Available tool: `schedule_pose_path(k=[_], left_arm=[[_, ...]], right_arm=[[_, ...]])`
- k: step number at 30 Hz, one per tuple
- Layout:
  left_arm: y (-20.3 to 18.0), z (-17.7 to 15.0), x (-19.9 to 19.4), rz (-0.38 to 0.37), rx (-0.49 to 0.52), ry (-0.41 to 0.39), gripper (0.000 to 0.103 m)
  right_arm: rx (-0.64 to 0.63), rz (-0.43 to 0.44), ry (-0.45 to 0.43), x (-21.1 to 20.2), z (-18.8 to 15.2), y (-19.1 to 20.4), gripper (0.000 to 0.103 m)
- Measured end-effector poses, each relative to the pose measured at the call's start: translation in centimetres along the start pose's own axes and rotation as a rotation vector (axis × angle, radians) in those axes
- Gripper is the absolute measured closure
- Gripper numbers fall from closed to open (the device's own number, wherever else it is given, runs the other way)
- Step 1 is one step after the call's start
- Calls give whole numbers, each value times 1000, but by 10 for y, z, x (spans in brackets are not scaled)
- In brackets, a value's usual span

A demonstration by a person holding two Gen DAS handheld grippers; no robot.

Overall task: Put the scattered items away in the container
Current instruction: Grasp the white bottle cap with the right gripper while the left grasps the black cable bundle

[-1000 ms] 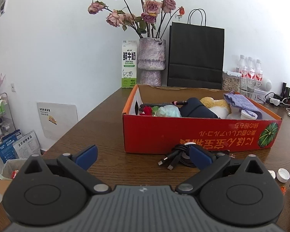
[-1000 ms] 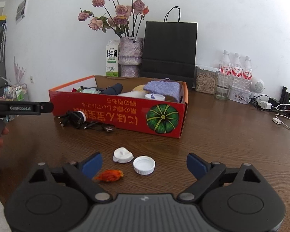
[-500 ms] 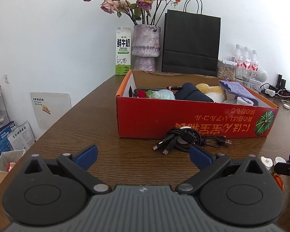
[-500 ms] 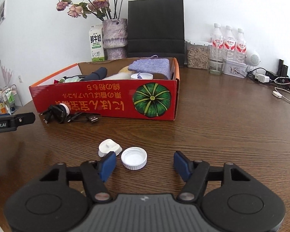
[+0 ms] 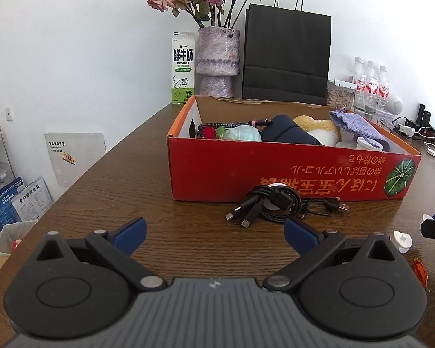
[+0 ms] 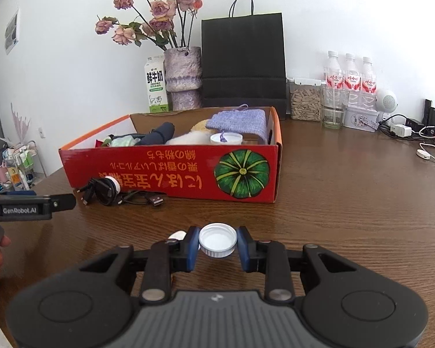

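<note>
Before one red box (image 6: 171, 171), right gripper (image 6: 217, 245) clamps one white cap (image 6: 217, 239); left gripper (image 5: 214, 232) gapes.

Table (image 6: 348, 203) – dark wood, grained, slight sheen; box (image 6: 171, 171) – printed cardboard; cap (image 6: 217, 239) – white ribbed plastic; pouch (image 6: 240, 120) – knitted cloth.

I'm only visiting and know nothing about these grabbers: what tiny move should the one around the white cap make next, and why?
Probably lift it. The right gripper has its blue fingers pressed against both sides of the white bottle cap, which looks gripped but sits low over the table. The red cardboard box stands just ahead with a raised wall, so the cap must rise before travelling over it.
</note>
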State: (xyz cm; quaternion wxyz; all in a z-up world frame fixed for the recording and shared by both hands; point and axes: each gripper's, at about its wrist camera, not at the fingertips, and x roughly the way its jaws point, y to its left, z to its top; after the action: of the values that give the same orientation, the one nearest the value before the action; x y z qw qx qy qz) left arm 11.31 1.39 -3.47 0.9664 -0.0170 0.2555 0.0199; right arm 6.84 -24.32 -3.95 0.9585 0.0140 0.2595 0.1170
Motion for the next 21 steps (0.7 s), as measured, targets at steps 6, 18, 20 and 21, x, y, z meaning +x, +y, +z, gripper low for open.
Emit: schedule_pose_path(k=[6, 18, 20, 21], left_arm=[[-15, 13, 9, -23, -2, 17, 0], [-39, 23, 42, 46, 33, 59, 0], [-37, 24, 45, 39, 23, 70, 0], [-37, 24, 46, 41, 16, 72, 0]], right_arm=[[-1, 15, -51, 0, 20, 5, 76], [-25, -36, -84, 32, 24, 12, 76], [-15, -33, -88, 32, 23, 10, 76], [-11, -33, -88, 32, 23, 9, 76]])
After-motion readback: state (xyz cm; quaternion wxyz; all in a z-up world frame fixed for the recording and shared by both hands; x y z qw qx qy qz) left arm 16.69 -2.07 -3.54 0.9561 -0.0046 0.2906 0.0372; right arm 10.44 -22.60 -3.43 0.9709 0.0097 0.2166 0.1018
